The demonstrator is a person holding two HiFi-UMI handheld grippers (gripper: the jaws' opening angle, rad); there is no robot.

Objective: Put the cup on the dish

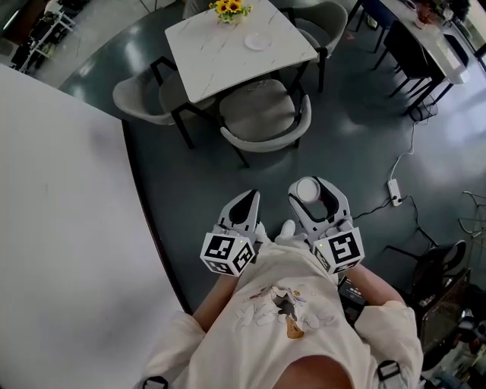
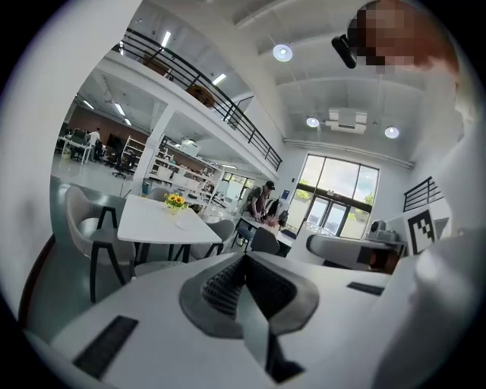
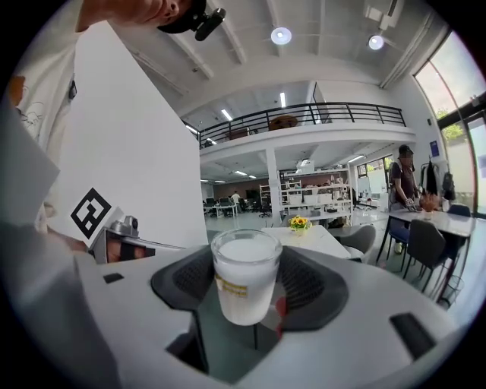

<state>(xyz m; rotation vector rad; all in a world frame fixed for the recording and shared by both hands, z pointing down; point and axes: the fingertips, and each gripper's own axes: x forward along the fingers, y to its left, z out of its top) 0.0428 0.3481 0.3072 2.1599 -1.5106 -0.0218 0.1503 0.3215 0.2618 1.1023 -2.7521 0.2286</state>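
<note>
close to the person's chest, the right gripper [image 1: 313, 199] clasps a frosted white cup [image 3: 244, 277] between its fingers [image 3: 311, 285], upright over the floor. the left gripper [image 1: 244, 203] has its fingers pressed together on nothing. the small white dish [image 1: 257, 41] sits well apart on the marble counter [image 1: 220, 53], near the yellow flowers [image 1: 230, 9]. i'd call this the carrying step. next, it should go round the chair [image 1: 266, 114] and set the cup squarely on the dish.

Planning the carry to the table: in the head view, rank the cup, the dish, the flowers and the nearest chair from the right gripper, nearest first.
1. cup, between the right gripper's jaws.
2. chair, ahead, at the table's near side.
3. dish, on the table.
4. flowers, at its far edge.
</note>
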